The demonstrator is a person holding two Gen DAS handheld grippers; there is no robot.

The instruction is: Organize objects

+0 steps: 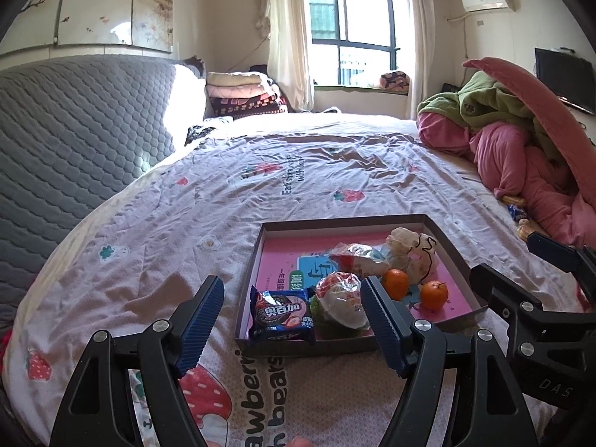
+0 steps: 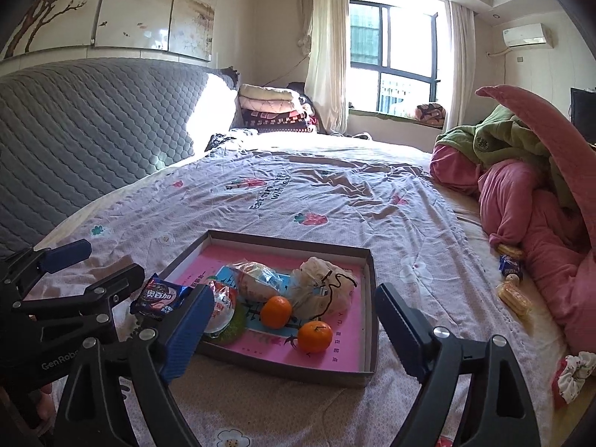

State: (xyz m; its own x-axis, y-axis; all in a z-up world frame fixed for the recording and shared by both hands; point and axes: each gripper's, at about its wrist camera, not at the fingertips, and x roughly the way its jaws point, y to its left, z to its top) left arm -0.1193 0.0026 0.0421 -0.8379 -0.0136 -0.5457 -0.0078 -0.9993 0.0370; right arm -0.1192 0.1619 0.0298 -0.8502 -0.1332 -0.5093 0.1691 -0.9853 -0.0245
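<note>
Both your grippers hung wide open and empty over a snack-filled tray (image 2: 367, 320) on the bed.
Biscuit packets (image 2: 511, 266) lay loose beside the pink quilt (image 2: 536, 223); you would do best reaching there with the right gripper (image 2: 294, 329), left gripper (image 1: 292, 322) clear.

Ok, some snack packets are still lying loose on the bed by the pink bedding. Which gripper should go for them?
Right, probably. The loose snack packets lie beyond the tray's right side, on the side of the right gripper, whose jaws are open and empty. The left gripper is at the tray's left end, farther off.
</note>
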